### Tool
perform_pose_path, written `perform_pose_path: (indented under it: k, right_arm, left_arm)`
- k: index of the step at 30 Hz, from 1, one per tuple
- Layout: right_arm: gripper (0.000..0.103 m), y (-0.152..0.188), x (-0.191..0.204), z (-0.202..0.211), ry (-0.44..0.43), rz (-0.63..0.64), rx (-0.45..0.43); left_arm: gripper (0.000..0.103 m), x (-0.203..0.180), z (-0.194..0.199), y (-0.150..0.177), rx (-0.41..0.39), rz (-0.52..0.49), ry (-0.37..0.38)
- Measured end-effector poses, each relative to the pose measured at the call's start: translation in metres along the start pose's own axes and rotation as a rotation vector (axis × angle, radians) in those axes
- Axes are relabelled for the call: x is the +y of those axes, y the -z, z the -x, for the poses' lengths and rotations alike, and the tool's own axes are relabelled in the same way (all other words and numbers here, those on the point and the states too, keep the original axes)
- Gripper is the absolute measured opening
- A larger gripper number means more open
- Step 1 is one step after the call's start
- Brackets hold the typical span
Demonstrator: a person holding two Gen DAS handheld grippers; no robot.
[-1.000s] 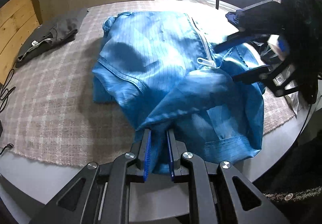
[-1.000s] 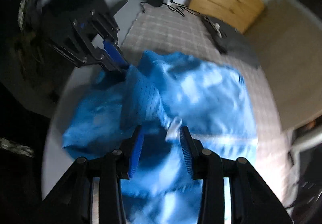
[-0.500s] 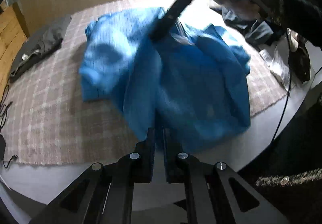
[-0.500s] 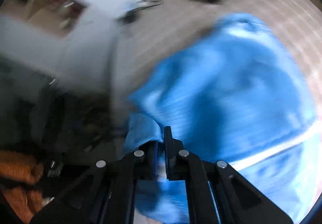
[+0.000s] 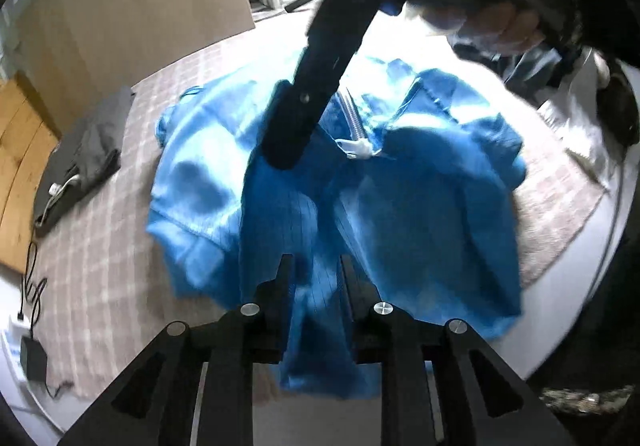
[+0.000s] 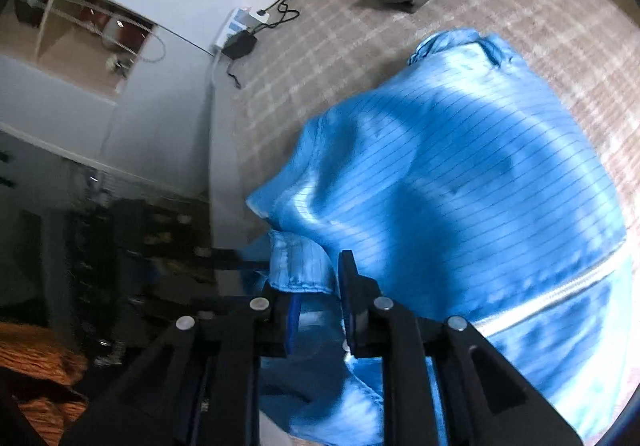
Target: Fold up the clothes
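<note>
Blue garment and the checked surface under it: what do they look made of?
Blue garment: a thin, smooth woven fabric, probably synthetic, with a satin-like sheen; it shows bright highlights, fine dark pinstripes and soft drape. A white zipper runs down it. Checked surface: a matte, fuzzy textile, likely a rug or blanket; its beige plaid looks napped and reflects nothing. Exact fibres cannot be told.

We lifted the jacket (image 5: 420,205) off the rug (image 5: 100,266); our right gripper (image 6: 316,310) clamped a hem, and our left gripper's (image 5: 314,278) jaws spread around the cloth.
</note>
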State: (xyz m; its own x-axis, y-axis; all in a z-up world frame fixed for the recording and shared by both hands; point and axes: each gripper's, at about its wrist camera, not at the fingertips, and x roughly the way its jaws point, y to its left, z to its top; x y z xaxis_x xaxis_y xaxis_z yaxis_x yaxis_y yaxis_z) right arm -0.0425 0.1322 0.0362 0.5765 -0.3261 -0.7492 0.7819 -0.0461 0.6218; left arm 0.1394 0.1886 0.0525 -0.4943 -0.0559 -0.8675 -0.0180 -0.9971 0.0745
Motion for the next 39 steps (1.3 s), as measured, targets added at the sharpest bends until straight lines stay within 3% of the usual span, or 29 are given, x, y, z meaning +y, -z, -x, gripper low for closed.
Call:
perform_pose_path:
  k: [2, 5, 9, 15, 18, 20, 22, 23, 25, 28, 30, 33, 38, 39]
  right_arm:
    - [0.017, 0.002, 0.001, -0.004, -0.013, 0.001, 0.029]
    - [0.016, 0.005, 0.003, -0.007, -0.035, 0.010, 0.088]
    - [0.016, 0.005, 0.010, 0.000, 0.053, 0.051, 0.040]
    - [0.017, 0.005, 0.021, 0.011, 0.190, 0.113, -0.037]
    - [0.017, 0.005, 0.026, 0.016, 0.258, 0.145, -0.075]
    - [0.025, 0.004, 0.030, 0.020, 0.304, 0.166, -0.101]
    - [0.026, 0.017, 0.036, 0.023, 0.405, 0.189, -0.105]
    - [0.026, 0.027, 0.035, 0.032, 0.451, 0.157, -0.132]
    - [0.027, 0.053, 0.021, 0.060, 0.452, 0.022, -0.239]
    - [0.046, 0.113, -0.008, 0.103, 0.454, -0.273, -0.464]
    - [0.046, 0.151, -0.022, 0.114, 0.430, -0.441, -0.574]
    - [0.044, 0.188, -0.025, 0.113, 0.438, -0.561, -0.662]
    - [0.027, 0.177, -0.002, 0.095, 0.552, -0.578, -0.723]
    - [0.025, 0.170, 0.003, 0.087, 0.611, -0.578, -0.714]
  left_arm:
    - [0.004, 0.001, 0.001, 0.000, 0.005, -0.007, 0.021]
    - [0.001, 0.004, 0.001, 0.001, 0.011, -0.017, 0.053]
    - [0.001, 0.007, 0.003, 0.001, 0.020, -0.031, 0.096]
    - [0.002, 0.033, 0.015, 0.000, 0.024, 0.038, 0.088]
    - [0.006, 0.048, 0.021, -0.001, 0.025, 0.076, 0.080]
    - [0.014, 0.057, 0.026, -0.001, 0.026, 0.102, 0.076]
    - [0.028, 0.067, 0.030, -0.002, 0.027, 0.127, 0.071]
    - [0.031, 0.071, 0.032, -0.002, 0.027, 0.140, 0.068]
    - [0.044, 0.081, 0.037, -0.002, 0.028, 0.165, 0.063]
    - [0.056, 0.095, 0.043, -0.003, 0.029, 0.203, 0.056]
    - [0.057, 0.119, 0.034, -0.017, 0.024, 0.244, 0.068]
    - [0.057, 0.143, 0.015, -0.038, 0.005, 0.261, 0.122]
    - [0.057, 0.143, -0.016, -0.069, -0.033, 0.104, 0.197]
    - [0.057, 0.140, -0.022, -0.071, -0.028, 0.069, 0.211]
